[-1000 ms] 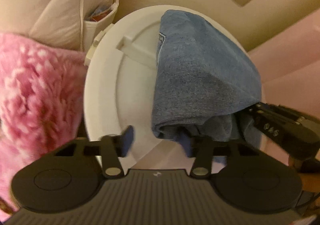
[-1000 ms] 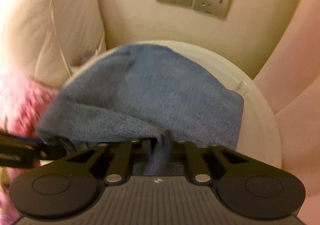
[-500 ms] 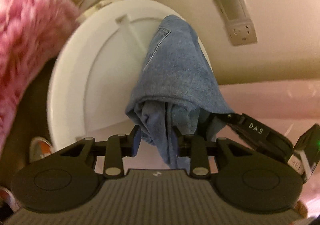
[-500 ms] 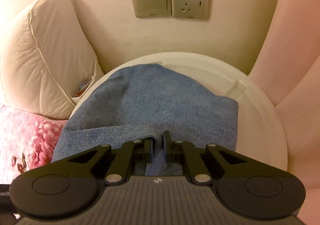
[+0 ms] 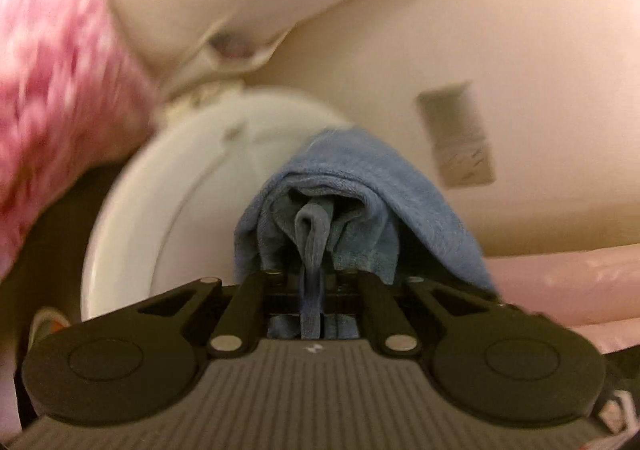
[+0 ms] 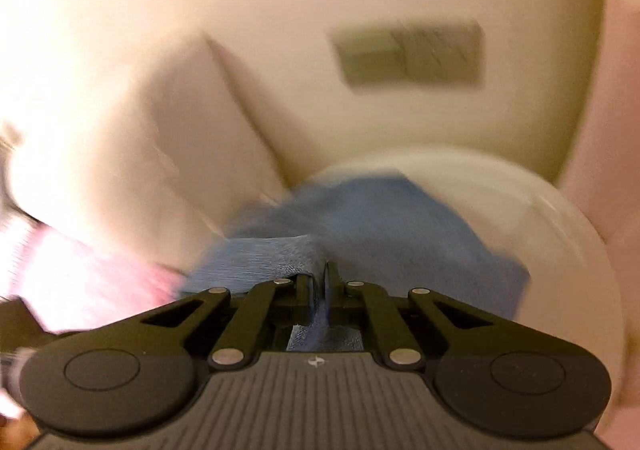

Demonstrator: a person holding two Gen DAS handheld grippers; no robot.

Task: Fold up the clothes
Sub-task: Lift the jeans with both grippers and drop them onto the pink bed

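Note:
A folded blue denim garment (image 5: 360, 186) lies over a round white table (image 5: 168, 186). My left gripper (image 5: 312, 274) is shut on a bunched fold at the garment's near end. In the right wrist view the same denim garment (image 6: 380, 218) drapes across the white table (image 6: 560, 234), and my right gripper (image 6: 318, 278) is shut on its near edge. Both views are blurred by motion.
A pink fluffy blanket (image 5: 52, 98) lies left of the table. A cream pillow (image 6: 120, 122) leans on the wall behind it. A wall switch and socket plate (image 6: 408, 54) sits above the table. Pink fabric (image 5: 560, 282) lies at the right.
My left gripper went from open beside the garment to shut on its bunched end. Both grippers moved, and the views now blur; the right one stays shut on the denim.

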